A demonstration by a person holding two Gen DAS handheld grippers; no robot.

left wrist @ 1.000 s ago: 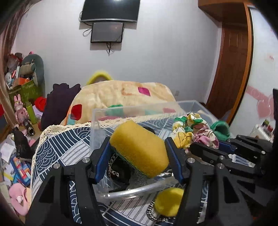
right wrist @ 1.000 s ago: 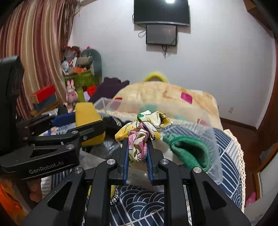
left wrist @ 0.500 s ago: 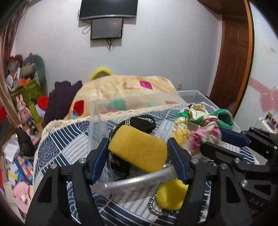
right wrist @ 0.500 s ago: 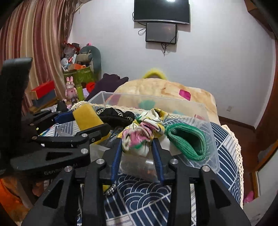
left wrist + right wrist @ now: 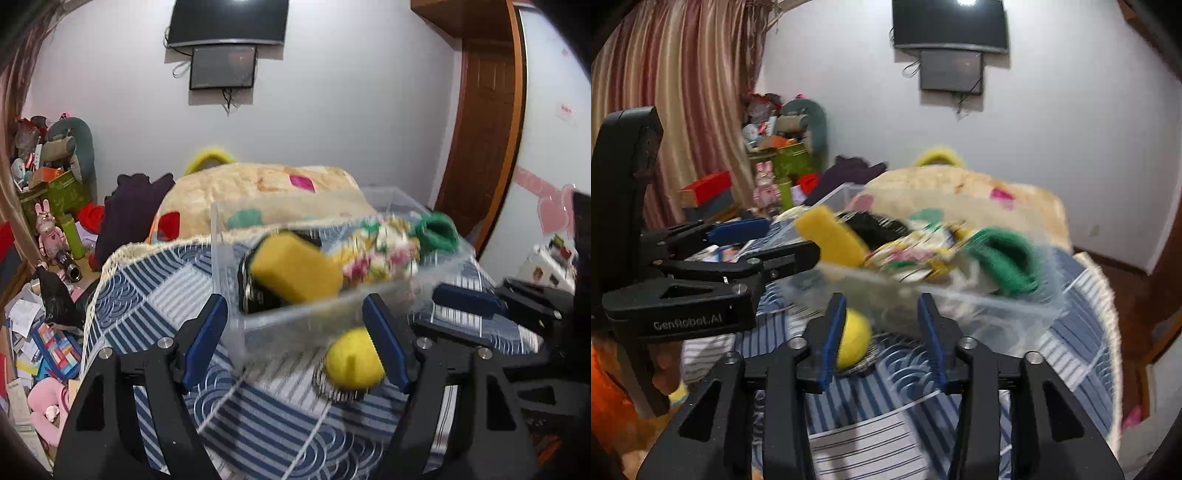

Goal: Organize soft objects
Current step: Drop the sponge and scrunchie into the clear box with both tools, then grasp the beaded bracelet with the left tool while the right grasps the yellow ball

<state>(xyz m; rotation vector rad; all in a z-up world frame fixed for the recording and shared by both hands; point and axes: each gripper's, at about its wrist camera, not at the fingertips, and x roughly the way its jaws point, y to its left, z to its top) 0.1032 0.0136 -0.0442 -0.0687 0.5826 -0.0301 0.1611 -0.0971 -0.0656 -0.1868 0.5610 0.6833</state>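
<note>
- Left gripper (image 5: 295, 332): jaws spread wide, nothing between them. It sits just in front of the near wall of the clear plastic bin (image 5: 317, 314).
- Right gripper (image 5: 882, 332): jaws also apart, holding nothing, low in front of the bin's near rim.
- Yellow sponge (image 5: 295, 271): inside the bin at its left end, lying against a black item (image 5: 255, 295). In the left wrist view its long axis runs from upper left to lower right, so it sits tilted, not flat. It touches neither gripper.
- Floral scrunchie (image 5: 380, 251): in the bin, middle, just right of the sponge. Motion blur hides its outline, so I can't tell its orientation.
- Green knit item (image 5: 1004, 258): in the bin at the right end, beside the scrunchie.
- Yellow round object (image 5: 352, 363): outside the bin, on the blue patterned tablecloth (image 5: 266, 424) just in front of the near wall. It rests on a dark ring-shaped piece with a beaded-looking edge; can't tell what that is.
- The bin stands on the table with its long side across both views.
- Both views are blurred around the bin.
</note>
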